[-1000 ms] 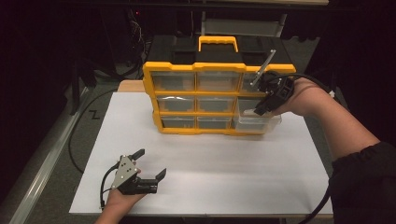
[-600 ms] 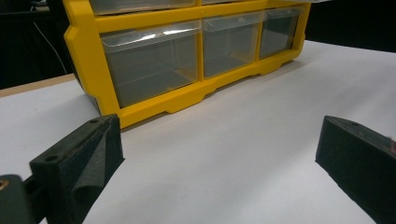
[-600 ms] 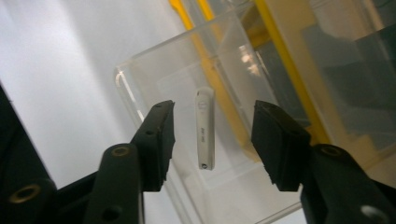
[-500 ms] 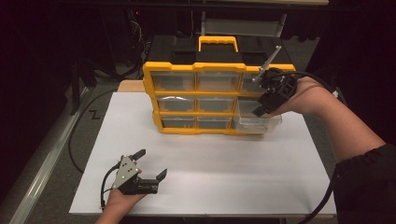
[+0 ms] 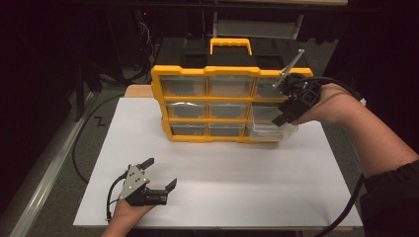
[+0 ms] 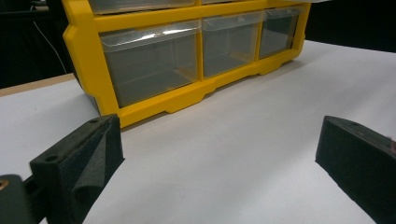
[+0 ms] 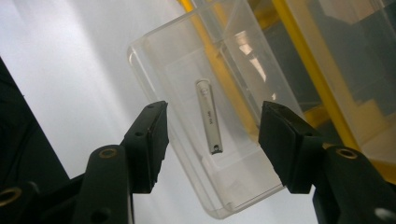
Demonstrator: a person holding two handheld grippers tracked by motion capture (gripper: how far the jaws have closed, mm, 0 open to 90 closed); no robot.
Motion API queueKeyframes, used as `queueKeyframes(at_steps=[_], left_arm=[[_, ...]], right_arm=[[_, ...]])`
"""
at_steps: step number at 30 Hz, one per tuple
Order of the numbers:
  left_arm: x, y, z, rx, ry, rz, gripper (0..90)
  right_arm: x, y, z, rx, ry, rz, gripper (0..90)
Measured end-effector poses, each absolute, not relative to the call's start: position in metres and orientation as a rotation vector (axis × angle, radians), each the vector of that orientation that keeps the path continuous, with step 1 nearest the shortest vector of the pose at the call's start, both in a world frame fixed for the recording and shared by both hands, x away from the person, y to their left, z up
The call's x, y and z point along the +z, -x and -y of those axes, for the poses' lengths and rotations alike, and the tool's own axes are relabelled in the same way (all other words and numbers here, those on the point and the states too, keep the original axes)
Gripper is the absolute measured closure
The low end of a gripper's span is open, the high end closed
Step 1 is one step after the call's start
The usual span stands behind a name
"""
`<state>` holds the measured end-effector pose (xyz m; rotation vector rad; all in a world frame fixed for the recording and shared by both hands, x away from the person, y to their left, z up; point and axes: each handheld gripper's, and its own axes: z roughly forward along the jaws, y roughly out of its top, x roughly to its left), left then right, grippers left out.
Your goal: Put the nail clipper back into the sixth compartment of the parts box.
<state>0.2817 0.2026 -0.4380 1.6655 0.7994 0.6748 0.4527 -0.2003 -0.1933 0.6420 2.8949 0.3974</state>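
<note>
A yellow organizer [image 5: 212, 106] with clear drawers and a black top stands at the back of the white sheet. Its bottom right drawer [image 5: 269, 129] is pulled out. In the right gripper view a small silver metal piece [image 7: 210, 119] lies loose on the bottom of this clear drawer [image 7: 177, 60]. My right gripper [image 5: 282, 120] hangs just over the drawer, pointing down into it. This right gripper [image 7: 212, 140] is open; its jaws have just been opening and nothing is between them. My left gripper [image 5: 160, 173] rests open on the sheet at the front left.
The white sheet [image 5: 247, 173] covers the table in front of the organizer [image 6: 93, 70]. In the left gripper view the left gripper [image 6: 219, 154] faces the lower drawers across bare sheet. A cable [image 5: 346, 207] trails off the right front edge. Dark floor lies to the left.
The right gripper's jaws have spread apart above the pulled-out drawer, and the hand has barely shifted. The left gripper has stayed where it was.
</note>
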Motion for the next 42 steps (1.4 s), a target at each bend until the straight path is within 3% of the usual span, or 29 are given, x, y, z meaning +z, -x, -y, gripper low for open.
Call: queueKeyframes(at_steps=[29, 42], left_arm=[[-0.438, -0.282, -0.203, 0.676, -1.666, -0.802, 1.5], [-0.438, -0.282, -0.203, 0.676, -1.663, -0.802, 1.5]], right_arm=[[-0.195, -0.410, 0.215, 0.351, -0.693, -2.893, 33.1], [-0.204, -0.397, 0.218, 0.344, -0.699, -2.897, 32.6]])
